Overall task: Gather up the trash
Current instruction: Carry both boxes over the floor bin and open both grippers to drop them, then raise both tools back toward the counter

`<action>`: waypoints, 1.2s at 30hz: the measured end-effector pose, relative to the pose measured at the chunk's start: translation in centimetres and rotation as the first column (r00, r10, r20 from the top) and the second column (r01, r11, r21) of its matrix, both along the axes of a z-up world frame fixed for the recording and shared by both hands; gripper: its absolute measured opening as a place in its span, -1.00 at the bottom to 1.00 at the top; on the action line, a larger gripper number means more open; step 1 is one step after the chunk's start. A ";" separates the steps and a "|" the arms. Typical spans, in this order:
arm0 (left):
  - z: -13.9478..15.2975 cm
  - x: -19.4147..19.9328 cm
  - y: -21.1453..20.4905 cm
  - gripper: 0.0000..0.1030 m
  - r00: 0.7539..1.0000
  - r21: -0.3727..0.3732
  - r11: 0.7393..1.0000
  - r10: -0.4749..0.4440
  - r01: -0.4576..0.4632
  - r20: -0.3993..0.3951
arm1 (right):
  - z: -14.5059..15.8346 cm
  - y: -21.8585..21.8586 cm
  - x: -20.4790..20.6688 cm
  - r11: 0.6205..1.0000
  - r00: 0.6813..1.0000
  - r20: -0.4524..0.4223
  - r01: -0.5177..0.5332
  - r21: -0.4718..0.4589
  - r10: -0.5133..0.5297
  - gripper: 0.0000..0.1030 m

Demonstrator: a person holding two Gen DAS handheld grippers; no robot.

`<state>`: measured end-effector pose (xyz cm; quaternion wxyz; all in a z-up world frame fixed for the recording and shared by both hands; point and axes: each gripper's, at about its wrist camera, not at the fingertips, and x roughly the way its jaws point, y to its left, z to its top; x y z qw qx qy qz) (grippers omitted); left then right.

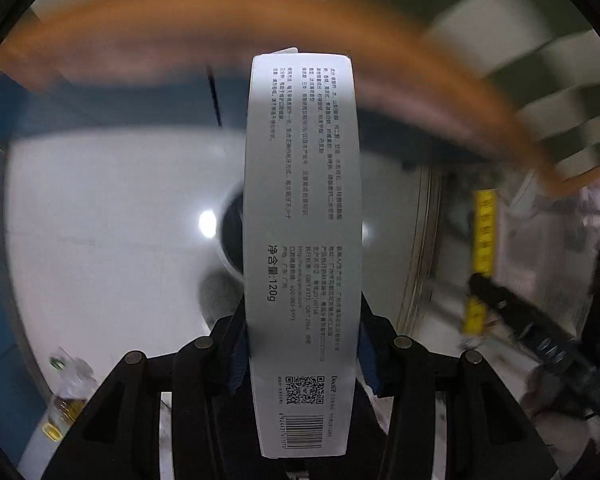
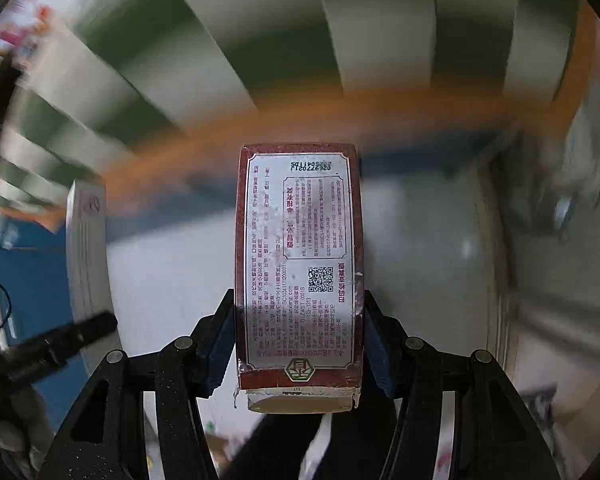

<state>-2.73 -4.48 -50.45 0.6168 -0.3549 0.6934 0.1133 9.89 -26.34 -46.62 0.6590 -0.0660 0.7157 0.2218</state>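
The left tool point(image 1: 300, 344) was clenched on a long white carton point(image 1: 302, 240), which stood out lengthwise between its fingers; the right tool point(image 2: 300, 336) gripped a red-bordered box point(image 2: 300, 264) in the same manner. Both pieces of trash were held aloft above a pale round surface point(image 1: 100, 240) — the background was smeared by motion; a dark opening point(image 1: 232, 236), perhaps a bin, showed behind the carton, though I could not tell for certain. Carrying well probably meant firm grips, keeping the two boxes apart, and releasing only once squarely over the receptacle — one at a time.
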 end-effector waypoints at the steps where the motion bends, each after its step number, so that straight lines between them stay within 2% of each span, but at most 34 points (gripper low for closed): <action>1: -2.5 -0.1 -0.2 -0.19 1.000 -0.017 1.000 -0.004 0.004 -0.021 | -3.8 -0.6 -0.9 1.000 0.998 -0.056 0.010 -0.016 -0.010 0.16; 5: -13.9 -0.2 -0.6 -0.17 0.994 -0.132 0.990 -0.056 0.044 -0.089 | -15.7 -1.3 -3.5 0.998 0.985 -0.171 0.007 -0.055 -0.016 0.16; 6: -16.4 -0.2 -0.4 -0.17 0.992 -0.141 0.989 -0.065 0.049 -0.105 | -18.3 -1.1 -3.9 0.998 0.982 -0.191 0.003 -0.061 -0.015 0.16; 7: -18.3 -0.1 -0.2 -0.10 0.990 -0.139 0.988 -0.077 0.061 -0.116 | -21.4 -0.7 -4.5 0.998 0.976 -0.218 -0.009 -0.060 -0.004 0.16; 8: -19.9 -0.2 0.1 -0.02 0.989 -0.132 0.989 -0.084 0.067 -0.125 | -23.3 -0.4 -4.7 0.998 0.975 -0.224 -0.020 -0.060 0.006 0.16; 10: -22.3 -0.9 1.1 0.40 0.989 -0.110 0.992 -0.070 0.055 -0.131 | -26.7 0.5 -5.2 0.998 0.970 -0.241 -0.045 -0.052 0.031 0.16; 11: -22.9 -1.0 1.6 0.51 0.989 -0.102 0.994 -0.057 0.044 -0.135 | -28.2 0.9 -5.3 0.997 0.968 -0.248 -0.055 -0.053 0.040 0.17; 12: -23.3 -1.4 1.5 0.72 0.990 -0.094 0.995 -0.045 0.032 -0.136 | -29.8 1.3 -5.3 0.996 0.967 -0.251 -0.060 -0.066 0.042 0.18; 13: -23.6 -1.8 1.8 0.80 0.990 -0.078 0.997 -0.036 0.025 -0.140 | -30.7 1.3 -5.3 0.996 0.966 -0.256 -0.059 -0.070 0.039 0.20; 14: -23.5 -2.0 2.2 0.80 0.989 -0.050 0.999 -0.028 0.021 -0.144 | -31.5 1.3 -5.2 0.996 0.966 -0.256 -0.054 -0.069 0.034 0.38; 15: -23.2 -2.0 2.3 0.80 0.989 -0.013 1.000 -0.023 0.021 -0.145 | -32.0 1.3 -5.1 0.997 0.967 -0.252 -0.045 -0.069 0.027 0.72; 17: -21.9 -2.2 2.0 0.80 0.988 0.064 0.997 -0.037 0.047 -0.148 | -32.3 1.0 -5.3 0.996 0.976 -0.218 -0.038 -0.083 0.019 0.91; 20: -20.1 -2.4 0.9 0.80 0.988 0.204 0.975 -0.061 0.090 -0.144 | -31.2 0.8 -5.3 0.989 0.988 -0.149 -0.063 -0.134 0.043 0.91; 22: -18.9 -2.6 0.6 0.80 0.987 0.251 0.963 -0.061 0.097 -0.148 | -29.9 1.0 -5.0 0.983 0.992 -0.107 -0.081 -0.164 0.064 0.92; 24: -17.6 -3.1 0.7 0.80 0.988 0.284 0.954 -0.058 0.098 -0.146 | -28.8 1.5 -5.1 0.978 0.994 -0.063 -0.096 -0.185 0.085 1.00; 30: -13.5 -3.8 0.8 0.80 0.992 0.323 0.943 -0.045 0.082 -0.122 | -24.4 2.0 -5.7 0.970 0.992 0.010 -0.118 -0.212 0.123 1.00; 32: -12.6 -3.7 0.2 0.80 0.993 0.332 0.941 -0.034 0.070 -0.112 | -22.2 1.9 -6.0 0.972 0.992 0.022 -0.116 -0.204 0.123 1.00; 36: -8.2 -4.2 -0.3 0.80 0.996 0.344 0.938 -0.016 0.045 -0.086 | -16.9 1.6 -6.5 0.976 0.991 0.042 -0.116 -0.185 0.126 1.00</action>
